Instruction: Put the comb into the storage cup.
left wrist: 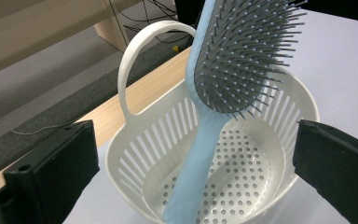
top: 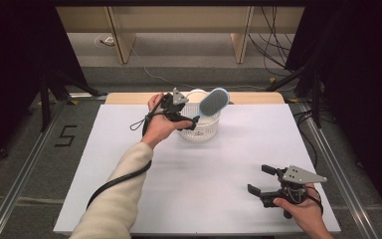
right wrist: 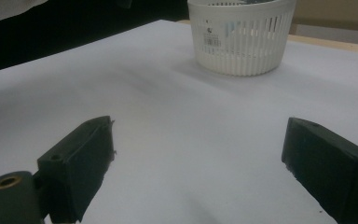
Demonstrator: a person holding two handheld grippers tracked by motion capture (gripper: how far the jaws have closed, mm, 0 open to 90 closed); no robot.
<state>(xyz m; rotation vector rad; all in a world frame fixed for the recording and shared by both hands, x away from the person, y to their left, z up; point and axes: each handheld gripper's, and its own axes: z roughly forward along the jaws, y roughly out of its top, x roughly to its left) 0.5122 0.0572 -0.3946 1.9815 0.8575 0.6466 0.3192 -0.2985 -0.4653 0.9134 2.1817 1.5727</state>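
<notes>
At the far middle of the white table [top: 129,199], the hairbrush [top: 213,102] stood handle-down inside the white basket [top: 199,130], head leaning out to the right. Left gripper [top: 189,122] sat just left of it, jaws released, touching nothing. Right gripper [top: 258,180] rested near right, jaws spread, nothing between them.
</notes>
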